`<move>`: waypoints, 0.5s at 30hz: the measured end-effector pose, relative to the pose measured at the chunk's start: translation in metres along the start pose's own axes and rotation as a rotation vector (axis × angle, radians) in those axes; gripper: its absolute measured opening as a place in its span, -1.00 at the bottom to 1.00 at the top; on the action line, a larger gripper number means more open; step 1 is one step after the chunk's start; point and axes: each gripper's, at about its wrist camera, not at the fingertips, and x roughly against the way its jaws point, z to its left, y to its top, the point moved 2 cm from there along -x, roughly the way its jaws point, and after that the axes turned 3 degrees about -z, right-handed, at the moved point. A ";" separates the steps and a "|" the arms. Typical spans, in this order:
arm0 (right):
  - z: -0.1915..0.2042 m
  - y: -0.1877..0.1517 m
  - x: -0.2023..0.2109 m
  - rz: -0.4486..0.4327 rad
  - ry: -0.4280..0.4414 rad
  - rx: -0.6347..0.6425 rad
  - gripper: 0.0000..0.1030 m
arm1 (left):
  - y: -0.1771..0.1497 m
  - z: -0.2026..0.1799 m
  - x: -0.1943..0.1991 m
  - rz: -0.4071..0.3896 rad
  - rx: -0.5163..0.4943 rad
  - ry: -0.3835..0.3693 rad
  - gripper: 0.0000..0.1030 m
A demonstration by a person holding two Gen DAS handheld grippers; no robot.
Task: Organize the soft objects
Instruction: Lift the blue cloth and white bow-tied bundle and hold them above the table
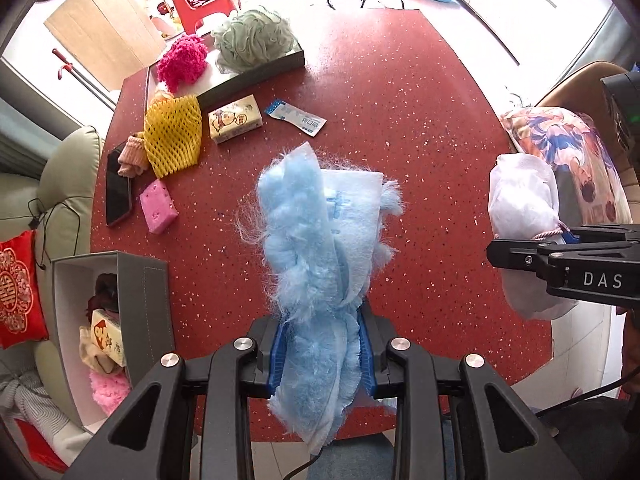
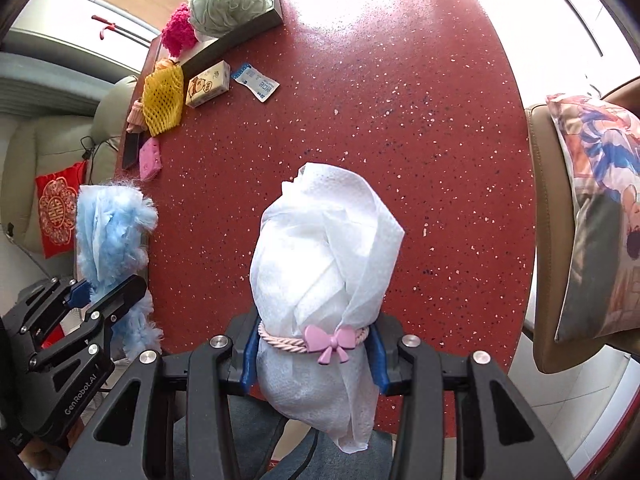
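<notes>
My left gripper (image 1: 325, 350) is shut on a fluffy light-blue duster cloth (image 1: 316, 236), held above the red speckled table (image 1: 400, 120). The same cloth (image 2: 108, 232) and left gripper (image 2: 102, 296) show at the left of the right wrist view. My right gripper (image 2: 314, 354) is shut on a white tissue bundle (image 2: 324, 252) tied with a pink cord and bow (image 2: 330, 342). That bundle (image 1: 520, 208) and the right gripper (image 1: 532, 254) appear at the right edge of the left wrist view.
A grey box (image 1: 144, 300) at the table's lower left holds soft items. A far tray (image 1: 256, 76) carries a green bath pouf (image 1: 252, 38) and magenta pom (image 1: 182, 62). Yellow foam net (image 1: 172, 136), tissue pack (image 1: 235, 119), sachet (image 1: 296, 117), pink sponge (image 1: 158, 206) and phone (image 1: 118, 192) lie left.
</notes>
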 end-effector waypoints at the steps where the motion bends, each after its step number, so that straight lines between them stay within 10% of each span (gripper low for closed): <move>1: -0.001 0.001 0.001 -0.004 0.004 -0.004 -0.10 | 0.001 -0.001 0.003 -0.010 -0.006 0.005 -0.39; 15: -0.003 0.003 0.017 -0.051 0.014 -0.015 -0.09 | 0.008 -0.005 0.017 -0.055 -0.025 0.027 -0.39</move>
